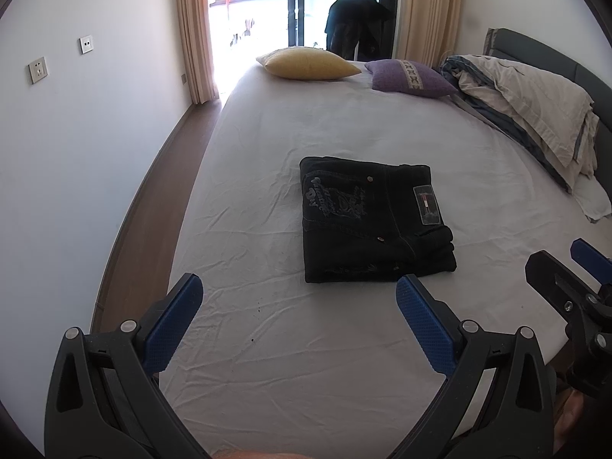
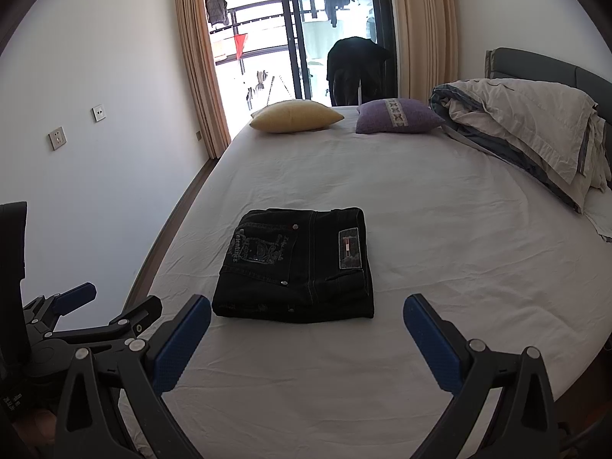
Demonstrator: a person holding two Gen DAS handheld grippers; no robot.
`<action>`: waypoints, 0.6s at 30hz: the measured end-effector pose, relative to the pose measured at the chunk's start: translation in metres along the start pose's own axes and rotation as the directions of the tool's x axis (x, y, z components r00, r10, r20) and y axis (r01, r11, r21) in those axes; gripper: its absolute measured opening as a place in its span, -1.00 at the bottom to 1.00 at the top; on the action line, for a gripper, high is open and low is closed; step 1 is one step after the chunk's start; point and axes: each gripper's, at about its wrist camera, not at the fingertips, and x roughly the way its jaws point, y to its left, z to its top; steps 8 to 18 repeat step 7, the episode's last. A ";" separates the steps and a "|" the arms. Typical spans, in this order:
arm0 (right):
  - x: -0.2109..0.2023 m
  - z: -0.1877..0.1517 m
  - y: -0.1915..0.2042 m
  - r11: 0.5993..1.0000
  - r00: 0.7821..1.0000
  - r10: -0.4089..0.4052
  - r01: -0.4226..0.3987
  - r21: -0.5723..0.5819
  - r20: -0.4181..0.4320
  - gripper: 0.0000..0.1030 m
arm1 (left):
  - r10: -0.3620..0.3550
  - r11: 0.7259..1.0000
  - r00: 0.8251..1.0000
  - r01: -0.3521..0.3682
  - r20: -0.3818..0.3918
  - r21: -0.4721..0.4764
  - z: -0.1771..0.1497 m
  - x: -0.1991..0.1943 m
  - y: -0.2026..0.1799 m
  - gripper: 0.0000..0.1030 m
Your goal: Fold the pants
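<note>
Black jeans (image 1: 375, 222) lie folded into a compact rectangle on the white bed sheet (image 1: 267, 363), with a printed back pocket and a waist label facing up. They also show in the right wrist view (image 2: 298, 267). My left gripper (image 1: 300, 287) is open and empty, held above the sheet just short of the jeans' near edge. My right gripper (image 2: 308, 308) is open and empty, also just short of the near edge. The right gripper shows at the right edge of the left wrist view (image 1: 566, 264); the left gripper shows at the left of the right wrist view (image 2: 114, 298).
A yellow pillow (image 1: 308, 63) and a purple pillow (image 1: 409, 78) lie at the bed's far end. A crumpled duvet (image 1: 535, 114) is piled along the right by the headboard. A white wall (image 1: 76, 153) and a floor strip run along the left. A balcony door stands beyond.
</note>
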 end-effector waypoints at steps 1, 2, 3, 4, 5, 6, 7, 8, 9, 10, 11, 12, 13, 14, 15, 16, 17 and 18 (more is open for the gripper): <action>0.000 -0.001 0.000 1.000 1.000 0.001 -0.001 0.000 0.000 1.00 | -0.008 1.000 1.000 0.008 -0.001 -0.005 0.000 0.000 0.000 1.00; 0.000 -0.001 0.000 1.000 1.000 0.001 -0.001 0.000 -0.001 1.00 | -0.015 1.000 1.000 0.015 -0.007 -0.011 0.000 0.001 0.001 1.00; 0.000 -0.001 0.000 1.000 1.000 0.000 0.000 0.001 -0.001 1.00 | -0.014 1.000 1.000 0.013 -0.014 -0.017 -0.001 0.002 0.001 1.00; 0.000 -0.002 0.000 1.000 1.000 0.000 0.000 0.003 -0.001 1.00 | -0.007 1.000 1.000 0.007 -0.016 -0.017 0.000 0.004 0.003 1.00; -0.001 -0.003 -0.001 1.000 1.000 0.000 0.000 0.005 -0.002 1.00 | -0.001 1.000 1.000 0.000 -0.016 -0.016 0.001 0.004 0.003 1.00; 0.000 -0.002 -0.003 1.000 1.000 0.000 0.000 0.007 -0.004 1.00 | 0.005 1.000 1.000 -0.005 -0.015 -0.013 0.001 0.005 0.003 1.00; 0.000 -0.002 -0.003 1.000 1.000 0.000 0.000 0.007 -0.004 1.00 | 0.012 1.000 1.000 -0.012 -0.014 -0.008 0.002 0.006 0.004 1.00; 0.000 -0.002 -0.003 1.000 1.000 0.000 0.000 0.007 -0.004 1.00 | 0.012 1.000 1.000 -0.012 -0.014 -0.008 0.002 0.006 0.004 1.00; 0.000 -0.002 -0.003 1.000 1.000 0.000 0.000 0.007 -0.004 1.00 | 0.012 1.000 1.000 -0.012 -0.014 -0.008 0.002 0.006 0.004 1.00; 0.000 -0.002 -0.003 1.000 1.000 0.000 0.000 0.007 -0.004 1.00 | 0.012 1.000 1.000 -0.012 -0.014 -0.008 0.002 0.006 0.004 1.00; 0.000 -0.002 -0.003 1.000 1.000 0.000 0.000 0.007 -0.004 1.00 | 0.012 1.000 1.000 -0.012 -0.014 -0.008 0.002 0.006 0.004 1.00; 0.000 -0.002 -0.003 1.000 1.000 0.000 0.000 0.007 -0.004 1.00 | 0.012 1.000 1.000 -0.012 -0.014 -0.008 0.002 0.006 0.004 1.00; 0.000 -0.002 -0.003 1.000 1.000 0.000 0.000 0.007 -0.004 1.00 | 0.012 1.000 1.000 -0.012 -0.014 -0.008 0.002 0.006 0.004 1.00; 0.000 -0.002 -0.003 1.000 1.000 0.000 0.000 0.007 -0.004 1.00 | 0.012 1.000 1.000 -0.012 -0.014 -0.008 0.002 0.006 0.004 1.00; 0.000 -0.002 -0.003 1.000 1.000 0.000 0.000 0.007 -0.004 1.00 | 0.012 1.000 1.000 -0.012 -0.014 -0.008 0.002 0.006 0.004 1.00; 0.000 -0.002 -0.003 1.000 1.000 0.000 0.000 0.007 -0.004 1.00 | 0.012 1.000 1.000 -0.012 -0.014 -0.008 0.002 0.006 0.004 1.00; 0.000 -0.002 -0.003 1.000 1.000 0.000 0.000 0.007 -0.004 1.00 | 0.012 1.000 1.000 -0.012 -0.014 -0.008 0.002 0.006 0.004 1.00; 0.000 -0.002 -0.003 1.000 1.000 0.000 0.000 0.007 -0.004 1.00 | 0.012 1.000 1.000 -0.012 -0.014 -0.008 0.002 0.006 0.004 1.00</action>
